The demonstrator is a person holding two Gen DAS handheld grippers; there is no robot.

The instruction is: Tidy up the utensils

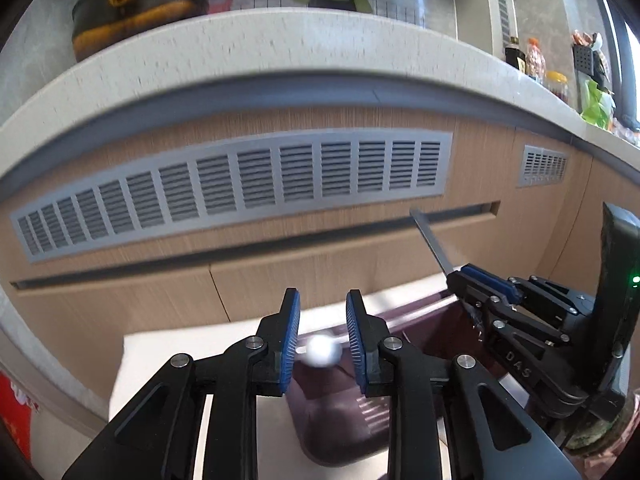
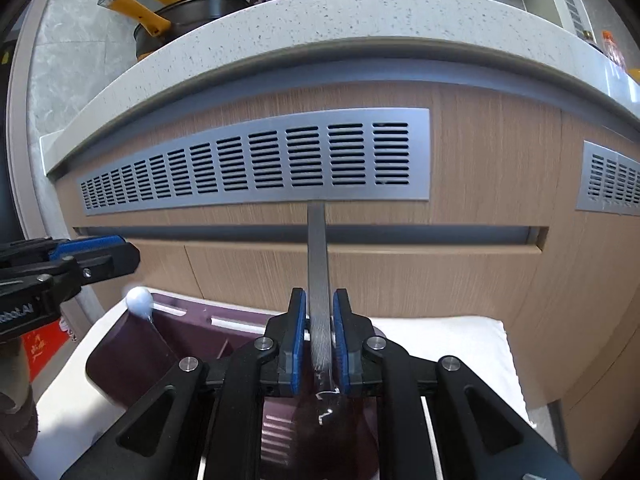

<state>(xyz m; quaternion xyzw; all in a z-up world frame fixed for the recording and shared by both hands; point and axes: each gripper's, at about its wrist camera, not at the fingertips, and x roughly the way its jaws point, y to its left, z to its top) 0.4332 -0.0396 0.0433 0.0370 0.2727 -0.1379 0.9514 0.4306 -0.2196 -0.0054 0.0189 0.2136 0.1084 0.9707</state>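
Note:
A dark purple utensil tray (image 1: 332,420) (image 2: 132,356) lies on a white pad (image 2: 440,344) in front of a wooden cabinet. My left gripper (image 1: 323,300) (image 2: 128,254) stands open above the tray's far left corner. A blurred white round utensil end (image 1: 322,350) (image 2: 139,300) shows just below it, apart from the pads. My right gripper (image 2: 320,296) (image 1: 460,276) hangs over the tray's right part. A flat metal utensil handle (image 2: 318,248) (image 1: 432,240) sticks up between its pads, which stand just off it. The utensil's lower end is blurred over the tray.
The cabinet front (image 2: 460,272) with long vent grilles (image 2: 280,160) rises right behind the tray. A stone countertop (image 2: 320,20) overhangs it, bearing a pot with a yellow handle (image 2: 132,8) and bottles (image 1: 536,58) at the right. A red packet (image 2: 40,352) sits low on the left.

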